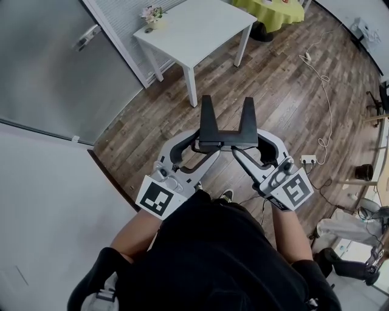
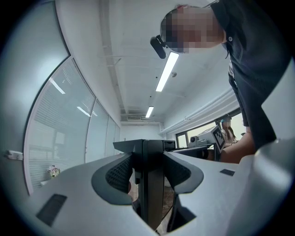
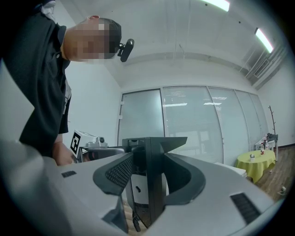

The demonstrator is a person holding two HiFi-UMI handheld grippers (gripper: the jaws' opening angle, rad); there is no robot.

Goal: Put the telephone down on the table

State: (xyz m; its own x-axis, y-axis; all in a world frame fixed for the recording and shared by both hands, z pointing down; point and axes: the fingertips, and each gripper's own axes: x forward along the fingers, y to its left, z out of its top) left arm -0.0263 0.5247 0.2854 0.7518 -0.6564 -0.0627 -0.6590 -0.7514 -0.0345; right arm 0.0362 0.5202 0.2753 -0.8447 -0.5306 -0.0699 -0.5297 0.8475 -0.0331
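Over wooden floor (image 1: 285,103) we carry the black telephone (image 1: 226,130) in the air. Our left gripper (image 1: 205,146) and right gripper (image 1: 249,144) each pinch its lower bar from opposite ends. Beyond it, well apart, stands the white table (image 1: 200,27).

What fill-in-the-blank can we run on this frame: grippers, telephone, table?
The left hand-held gripper and right hand-held gripper are both shut on the black ____. It is held over the wooden ____, not yet on the white table. That table carries a small pot of ____.
Missing: telephone; floor; flowers.
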